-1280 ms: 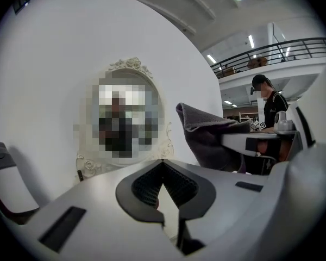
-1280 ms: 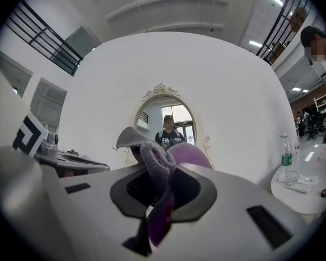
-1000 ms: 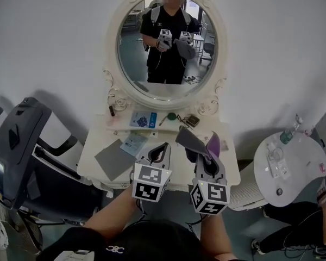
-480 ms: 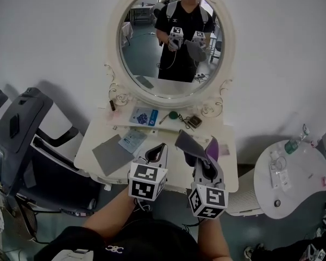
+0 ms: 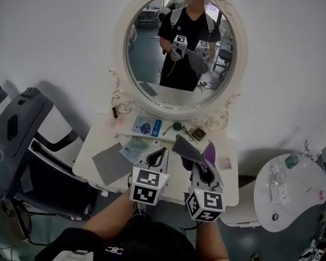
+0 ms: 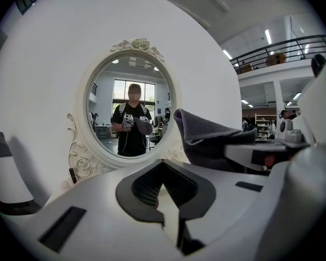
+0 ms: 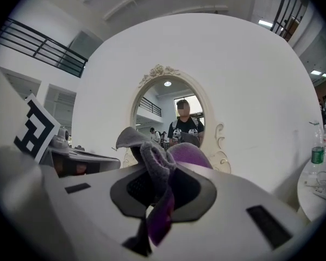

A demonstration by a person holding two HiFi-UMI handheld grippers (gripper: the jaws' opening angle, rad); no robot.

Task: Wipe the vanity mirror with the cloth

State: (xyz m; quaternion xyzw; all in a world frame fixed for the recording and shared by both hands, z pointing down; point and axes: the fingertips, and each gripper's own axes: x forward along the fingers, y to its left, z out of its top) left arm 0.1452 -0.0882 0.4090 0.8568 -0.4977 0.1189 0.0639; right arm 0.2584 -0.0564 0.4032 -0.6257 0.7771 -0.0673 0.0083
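The small things on the shelf under the vanity mirror point(image 5: 152, 64) are too small to name, and the chair point(image 5: 22, 140) at the left is cut off by the edge. The right gripper point(image 5: 200, 166) has its jaws clamped on the cloth point(image 5: 186, 149), grey with a purple side. The cloth stands up out of the jaws over the near part of the vanity top point(image 5: 92, 151), well short of the glass. The left gripper point(image 5: 159, 153), just beside it, has its jaws closed together on nothing. A grey mat point(image 5: 111, 165) lies on the left of the top. A round side table point(image 5: 301, 200) stands to the right.
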